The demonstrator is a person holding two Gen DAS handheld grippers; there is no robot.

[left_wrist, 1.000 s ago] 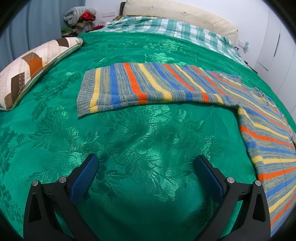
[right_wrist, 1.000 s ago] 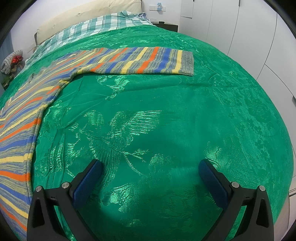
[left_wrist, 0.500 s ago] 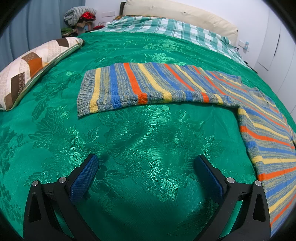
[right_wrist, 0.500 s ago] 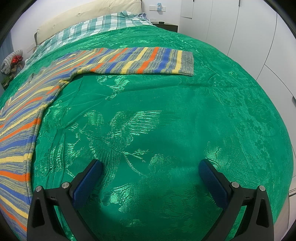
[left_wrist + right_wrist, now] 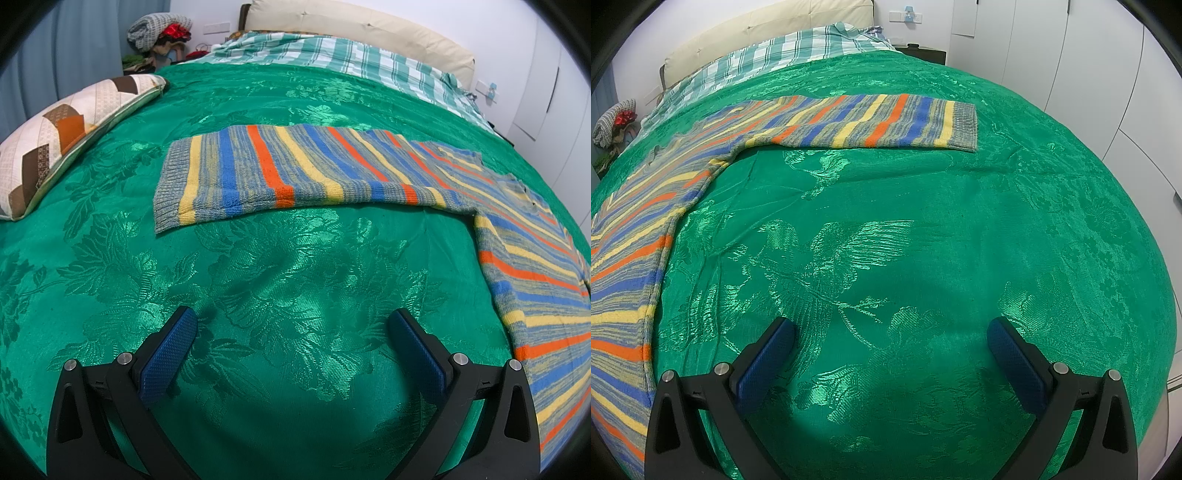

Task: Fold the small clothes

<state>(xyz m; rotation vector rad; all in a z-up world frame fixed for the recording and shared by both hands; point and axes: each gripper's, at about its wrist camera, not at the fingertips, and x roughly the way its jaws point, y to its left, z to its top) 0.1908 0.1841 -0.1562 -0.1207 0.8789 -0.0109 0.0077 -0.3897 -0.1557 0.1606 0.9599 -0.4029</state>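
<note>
Nothing has changed over the last second. Left gripper [image 5: 291, 326] and right gripper [image 5: 890, 334] remain over bare green bedspread [image 5: 295, 266], fingers spread wide and empty. Beyond them the striped sweater [image 5: 288, 170] lies flat, sleeves outstretched, untouched. Judgement: folding has not begun.
</note>
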